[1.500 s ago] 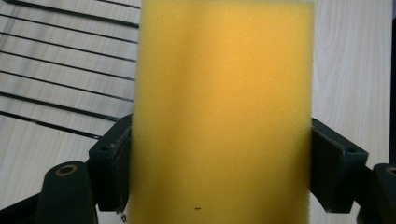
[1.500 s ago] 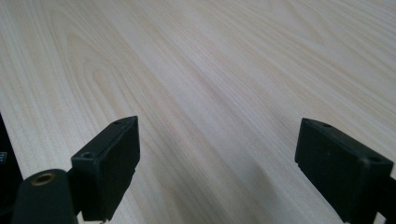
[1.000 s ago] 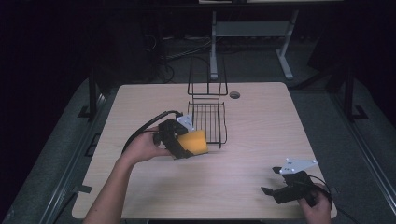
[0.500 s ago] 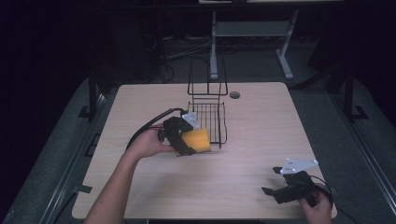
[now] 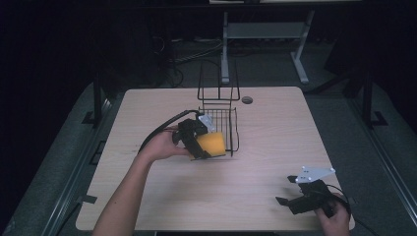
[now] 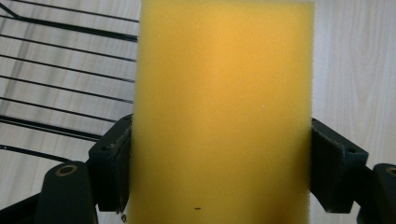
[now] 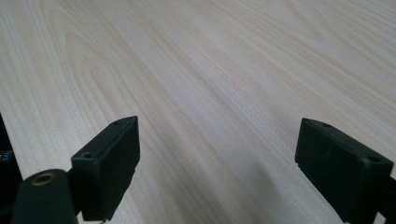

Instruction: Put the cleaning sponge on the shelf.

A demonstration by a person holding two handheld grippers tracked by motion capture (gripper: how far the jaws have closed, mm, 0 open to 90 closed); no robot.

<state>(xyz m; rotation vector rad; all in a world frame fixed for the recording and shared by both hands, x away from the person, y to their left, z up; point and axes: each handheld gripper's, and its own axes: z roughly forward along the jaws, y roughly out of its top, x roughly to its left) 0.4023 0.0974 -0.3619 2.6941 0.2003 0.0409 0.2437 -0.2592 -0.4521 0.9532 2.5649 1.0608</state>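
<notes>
Holding a yellow sponge (image 5: pixel 212 144) in our left tongs (image 5: pixel 199 143) beside the wire basket (image 5: pixel 220 123).
At lower right of the frame, our right tongs (image 5: pixel 284 191) gape over the bare surface (image 5: pixel 275 132).

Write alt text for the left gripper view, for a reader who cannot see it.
A yellow sponge stands upright, clamped between the two black jaws of the left tool and taking up the middle of the picture. Behind it at left are the black wires of a basket on a pale wooden table.
</notes>
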